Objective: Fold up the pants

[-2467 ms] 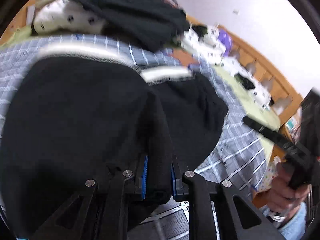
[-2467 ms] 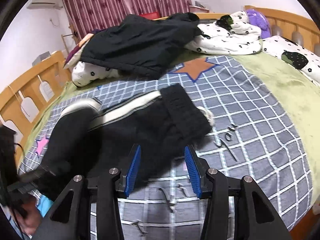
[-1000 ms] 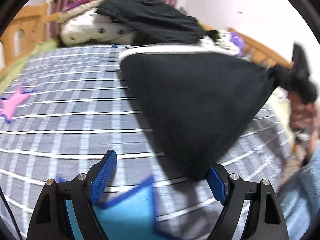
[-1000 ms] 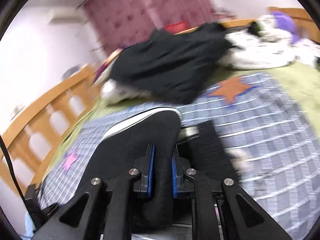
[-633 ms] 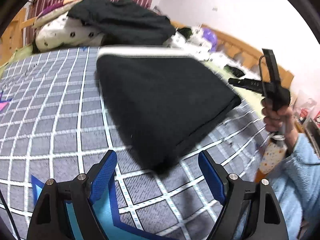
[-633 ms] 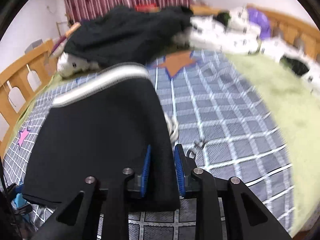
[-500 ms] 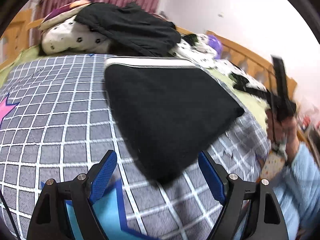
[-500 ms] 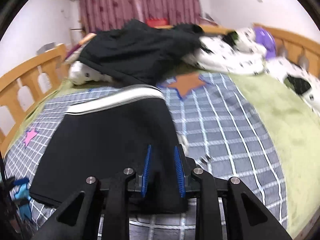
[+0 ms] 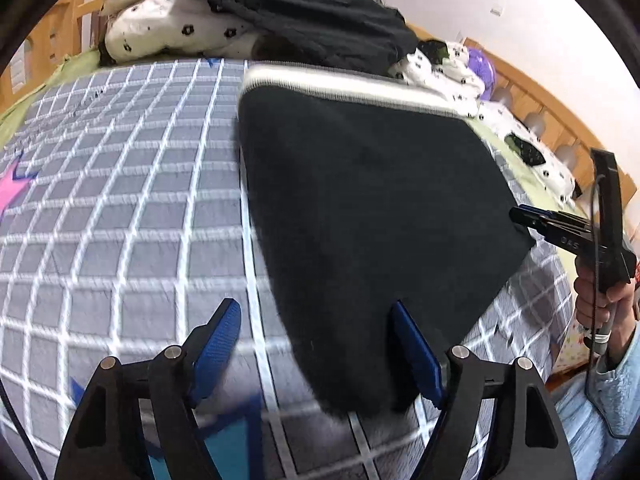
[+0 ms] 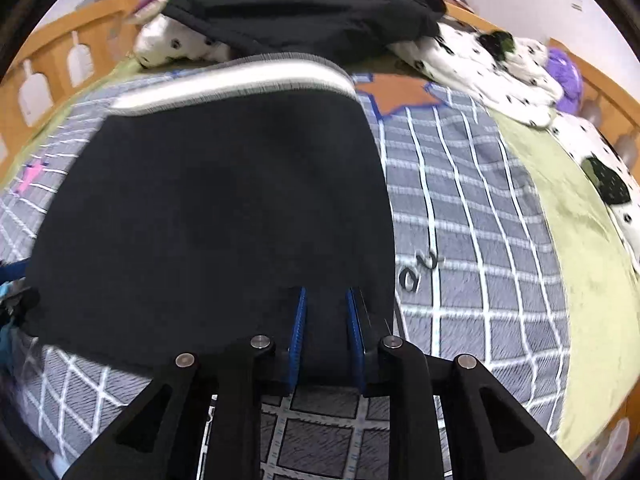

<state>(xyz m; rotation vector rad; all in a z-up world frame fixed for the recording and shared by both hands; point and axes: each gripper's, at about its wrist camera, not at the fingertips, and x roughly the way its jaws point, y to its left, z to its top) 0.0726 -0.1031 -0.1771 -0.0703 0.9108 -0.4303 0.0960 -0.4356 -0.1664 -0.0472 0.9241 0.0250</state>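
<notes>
The black pants [image 9: 368, 200] lie folded on the grey checked bedspread [image 9: 120, 200], with the white-striped waistband [image 9: 344, 88] at the far end. My left gripper [image 9: 316, 344] is open, its blue pads either side of the near corner of the pants without holding it. My right gripper [image 10: 326, 332] is shut on the near edge of the pants [image 10: 224, 200]. The right gripper also shows in the left wrist view [image 9: 532, 216], clamped on the right corner of the pants.
A heap of black clothing [image 10: 304, 8] and white spotted bedding [image 10: 480, 64] lies at the head of the bed. A wooden bed rail [image 10: 60, 56] runs round the sides. A green blanket [image 10: 560, 208] covers the right part of the bed.
The left gripper let go of the pants and opened. The right gripper took hold of the pants' edge and laid them flat, and both grippers have moved closer over them.
</notes>
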